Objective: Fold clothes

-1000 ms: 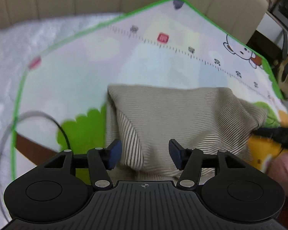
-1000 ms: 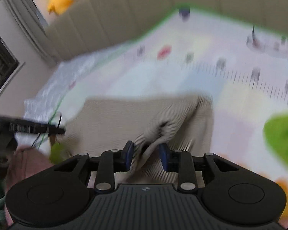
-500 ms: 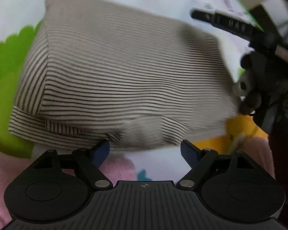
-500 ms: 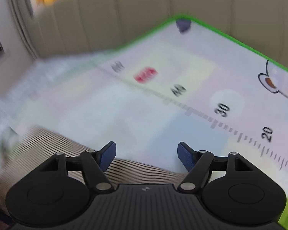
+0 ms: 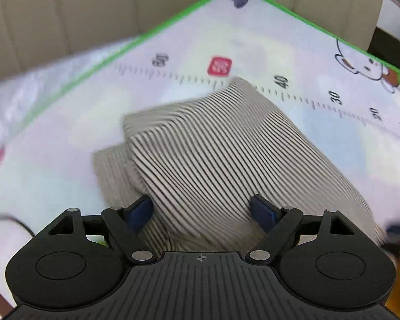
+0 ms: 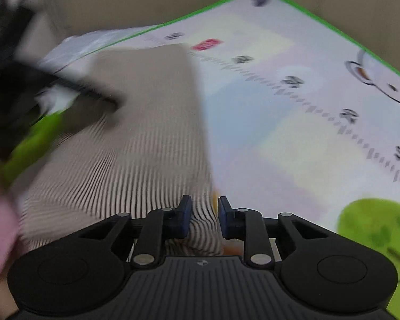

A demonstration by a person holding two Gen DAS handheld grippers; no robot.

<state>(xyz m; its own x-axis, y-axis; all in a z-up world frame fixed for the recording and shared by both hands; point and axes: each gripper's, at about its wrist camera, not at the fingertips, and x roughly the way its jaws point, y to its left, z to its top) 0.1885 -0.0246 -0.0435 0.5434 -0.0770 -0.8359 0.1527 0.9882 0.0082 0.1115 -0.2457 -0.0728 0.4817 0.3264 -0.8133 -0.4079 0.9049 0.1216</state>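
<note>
A beige, dark-striped garment [image 5: 213, 160] lies folded in a bundle on the play mat [image 5: 320, 138]. In the left wrist view my left gripper [image 5: 201, 212] is open, its blue pads on either side of the garment's near edge. In the right wrist view the same garment [image 6: 136, 138] fills the left half, blurred. My right gripper [image 6: 204, 220] is nearly closed on the garment's near right corner, with striped cloth between the pads. The left tool shows as a dark blur [image 6: 66, 85] over the cloth.
The mat has a green border [image 5: 173, 24], a printed ruler [image 5: 306, 98] and a cartoon bear [image 5: 365, 64]. A beige padded sofa back [image 5: 93, 13] runs behind it. White fluffy fabric [image 5: 18, 98] lies at the mat's left edge. A thin cable [image 5: 13, 221] lies near left.
The right gripper went from open over the bare mat to closed on the garment's corner. The left gripper stayed open and the view tilted back up, with the bundle between its pads.
</note>
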